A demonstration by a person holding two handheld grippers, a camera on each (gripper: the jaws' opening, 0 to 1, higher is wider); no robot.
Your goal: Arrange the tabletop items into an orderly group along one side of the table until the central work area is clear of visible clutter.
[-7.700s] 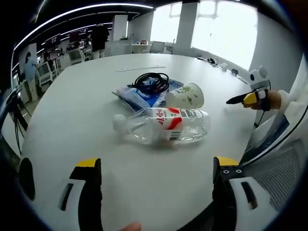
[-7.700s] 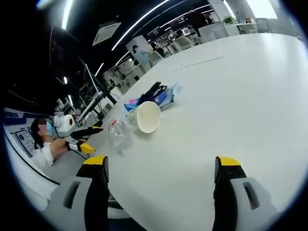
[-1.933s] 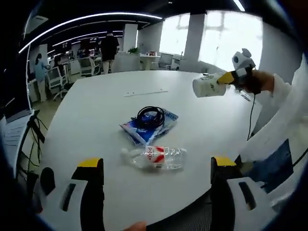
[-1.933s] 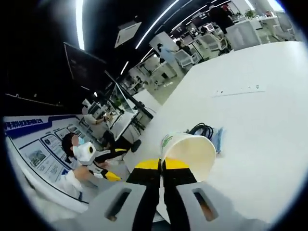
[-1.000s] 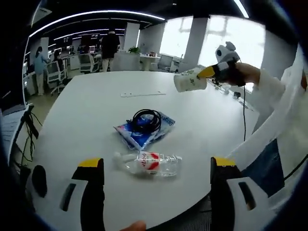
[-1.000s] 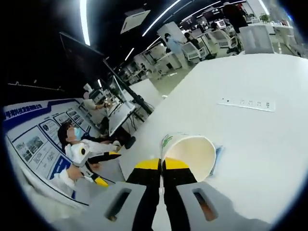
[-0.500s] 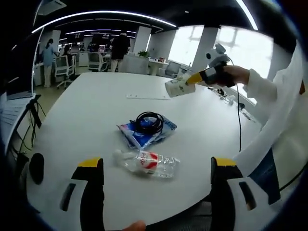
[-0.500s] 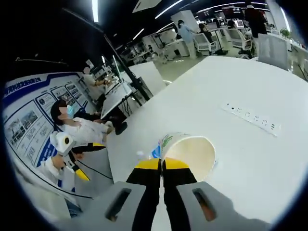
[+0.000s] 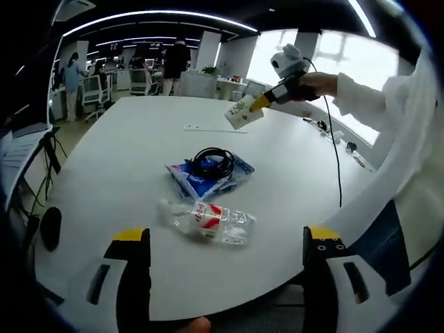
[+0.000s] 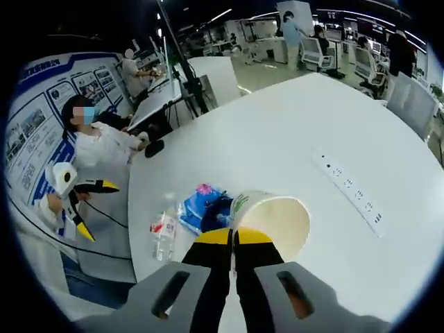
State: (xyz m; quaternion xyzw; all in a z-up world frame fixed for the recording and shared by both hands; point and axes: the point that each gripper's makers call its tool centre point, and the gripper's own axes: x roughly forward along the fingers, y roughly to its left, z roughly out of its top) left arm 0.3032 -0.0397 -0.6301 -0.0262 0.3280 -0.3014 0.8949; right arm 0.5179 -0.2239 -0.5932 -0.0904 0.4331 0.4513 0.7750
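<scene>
Cup (image 10: 272,220) has gone from lying by the bottle to airborne, right gripper (image 10: 234,239) clamped on its rim, carried out past the pile toward the power strip (image 10: 350,193). Left gripper (image 9: 218,239) idle, jaws wide apart, bottle (image 9: 208,220) just ahead of them, cable (image 9: 211,164) on blue pouch (image 9: 205,179) beyond. Likely one item nearly relocated; three left mid-table (image 9: 111,173).
</scene>
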